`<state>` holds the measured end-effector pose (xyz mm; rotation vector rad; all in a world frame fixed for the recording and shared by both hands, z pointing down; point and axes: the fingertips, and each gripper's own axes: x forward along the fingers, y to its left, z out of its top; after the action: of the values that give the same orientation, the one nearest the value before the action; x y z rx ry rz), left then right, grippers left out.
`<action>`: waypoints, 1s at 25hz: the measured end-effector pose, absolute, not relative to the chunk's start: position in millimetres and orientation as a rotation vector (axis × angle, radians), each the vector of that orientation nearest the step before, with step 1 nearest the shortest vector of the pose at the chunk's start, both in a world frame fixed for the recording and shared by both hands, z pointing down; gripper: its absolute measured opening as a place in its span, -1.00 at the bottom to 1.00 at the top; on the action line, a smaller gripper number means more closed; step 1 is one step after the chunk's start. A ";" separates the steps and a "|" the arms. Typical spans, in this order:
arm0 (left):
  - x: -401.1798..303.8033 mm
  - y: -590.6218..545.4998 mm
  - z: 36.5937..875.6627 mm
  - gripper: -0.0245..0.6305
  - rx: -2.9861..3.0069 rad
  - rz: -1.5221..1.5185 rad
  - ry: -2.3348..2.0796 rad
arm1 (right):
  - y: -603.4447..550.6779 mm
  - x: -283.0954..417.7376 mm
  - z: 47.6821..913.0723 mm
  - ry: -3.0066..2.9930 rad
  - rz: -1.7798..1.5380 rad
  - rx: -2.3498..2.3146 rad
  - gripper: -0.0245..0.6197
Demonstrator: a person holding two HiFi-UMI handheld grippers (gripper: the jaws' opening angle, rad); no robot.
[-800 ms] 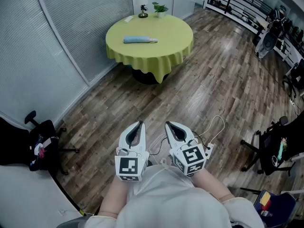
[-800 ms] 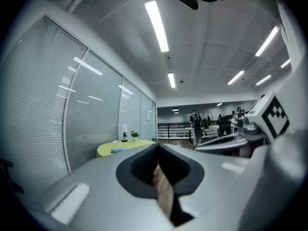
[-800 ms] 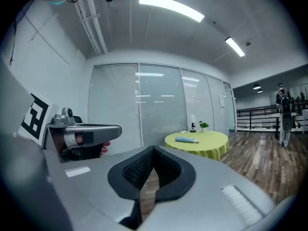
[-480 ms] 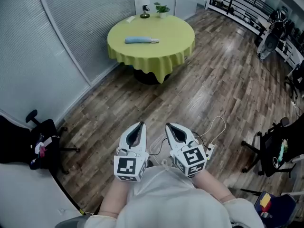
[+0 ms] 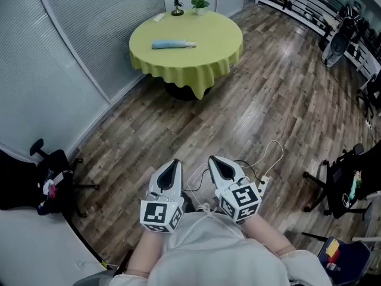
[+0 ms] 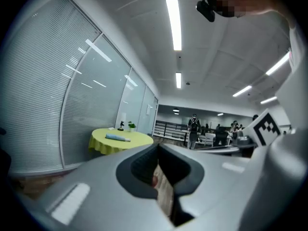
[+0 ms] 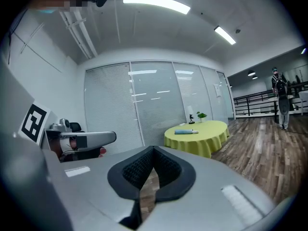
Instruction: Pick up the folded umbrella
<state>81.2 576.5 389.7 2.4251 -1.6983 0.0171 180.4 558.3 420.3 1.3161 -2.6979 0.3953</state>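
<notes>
A folded light-blue umbrella (image 5: 172,44) lies on a round table with a yellow-green cloth (image 5: 220,34) far ahead across the wood floor. The umbrella (image 6: 117,137) also shows small in the left gripper view, and the umbrella (image 7: 186,132) in the right gripper view. My left gripper (image 5: 174,164) and right gripper (image 5: 213,161) are held close to my body, side by side, far short of the table. Both have their jaws closed together with nothing between them.
A small plant (image 5: 199,5) and a dark figurine (image 5: 177,7) stand at the table's far edge. Glass walls with blinds (image 5: 71,52) run along the left. An office chair (image 5: 50,177) stands at left, another chair (image 5: 345,183) at right. A white cable (image 5: 271,159) lies on the floor.
The view has shifted slightly; the table sits a little higher and further left in the picture. Both grippers stay together near my body, the left one a touch lower.
</notes>
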 end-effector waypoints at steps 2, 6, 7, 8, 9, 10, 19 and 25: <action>73.8 566.6 396.3 -0.91 2.408 0.023 -1.708 | 549.7 177.6 427.1 -2.693 0.413 1.318 -0.92; 58.6 538.5 400.1 -0.91 2.438 0.013 -1.680 | 516.7 166.1 430.8 -2.699 0.432 1.362 -0.93; 54.3 529.4 399.3 -0.91 2.449 0.010 -1.669 | 506.1 161.7 429.1 -2.702 0.427 1.371 -0.93; 49.4 519.2 397.9 -0.91 2.457 0.005 -1.659 | 494.9 156.9 426.7 -2.703 0.416 1.380 -0.93; 43.6 508.0 396.2 -0.91 2.463 0.000 -1.651 | 483.4 151.7 424.2 -2.702 0.404 1.389 -0.93; 36.7 495.8 394.2 -0.91 2.467 -0.007 -1.645 | 471.3 145.8 422.2 -2.700 0.395 1.398 -0.93; -42.9 358.9 383.3 -0.91 2.517 -0.020 -1.556 | 343.8 68.4 417.7 -2.638 0.380 1.453 -0.93; -110.8 271.7 376.5 -0.91 2.559 0.044 -1.517 | 254.6 12.5 409.1 -2.593 0.318 1.527 -0.93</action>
<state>-110.8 271.7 376.5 2.5593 -1.5173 0.0440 12.5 254.6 409.1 1.5266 -2.5925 0.3181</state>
